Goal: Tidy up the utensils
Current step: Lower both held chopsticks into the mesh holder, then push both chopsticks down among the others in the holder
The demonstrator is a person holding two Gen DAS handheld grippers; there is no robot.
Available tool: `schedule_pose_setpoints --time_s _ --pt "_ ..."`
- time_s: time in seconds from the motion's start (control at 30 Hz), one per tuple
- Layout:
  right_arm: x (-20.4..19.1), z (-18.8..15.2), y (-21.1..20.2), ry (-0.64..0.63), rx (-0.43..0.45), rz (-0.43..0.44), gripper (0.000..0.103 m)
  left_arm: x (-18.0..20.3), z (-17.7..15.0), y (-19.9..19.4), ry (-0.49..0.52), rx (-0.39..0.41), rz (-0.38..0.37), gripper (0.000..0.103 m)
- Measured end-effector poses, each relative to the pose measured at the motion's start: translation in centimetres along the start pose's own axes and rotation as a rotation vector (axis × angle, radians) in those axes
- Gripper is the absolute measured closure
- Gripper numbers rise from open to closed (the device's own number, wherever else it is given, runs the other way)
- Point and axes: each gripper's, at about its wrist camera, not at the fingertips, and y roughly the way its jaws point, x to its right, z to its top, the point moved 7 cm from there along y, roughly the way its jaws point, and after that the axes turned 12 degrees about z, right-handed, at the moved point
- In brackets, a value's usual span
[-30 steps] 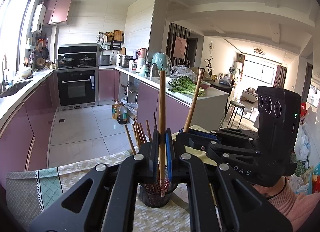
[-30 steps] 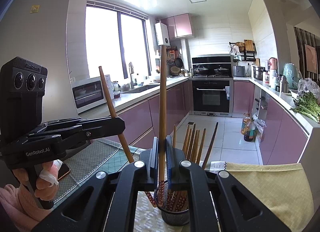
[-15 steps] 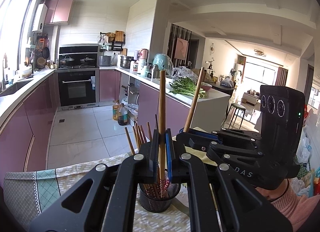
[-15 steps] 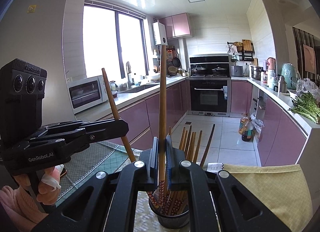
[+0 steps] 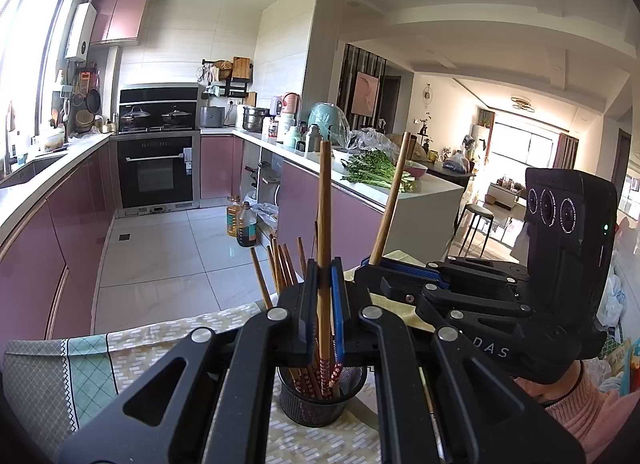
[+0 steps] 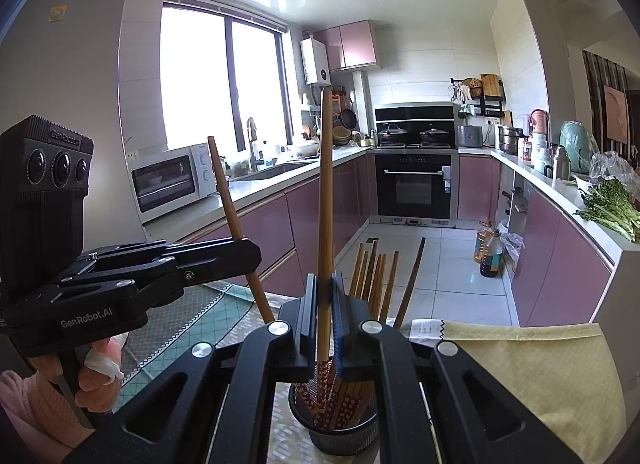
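Holder (image 5: 322, 396) nearer lower centre than before; left gripper (image 5: 325, 296), right gripper (image 6: 325, 300) each pinch upright chopstick above it, aligned for dropping in.

oven (image 5: 158, 171) | microwave (image 6: 170, 180) | greens (image 5: 370, 171) | oil bottles (image 6: 489, 250)

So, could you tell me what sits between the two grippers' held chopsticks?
In the right wrist view, nothing lies between the right gripper's chopstick and the left gripper's chopstick; both lower ends enter the mesh holder.
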Motion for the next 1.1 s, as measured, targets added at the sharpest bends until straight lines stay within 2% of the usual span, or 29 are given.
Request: schedule_pose_setpoints --time_s 1.1 --pt "1.3 -1.4 0.8 0.023 -0.035 -0.011 0.097 -0.1 -0.8 1.1 0.004 -0.031 -0.001 0.096"
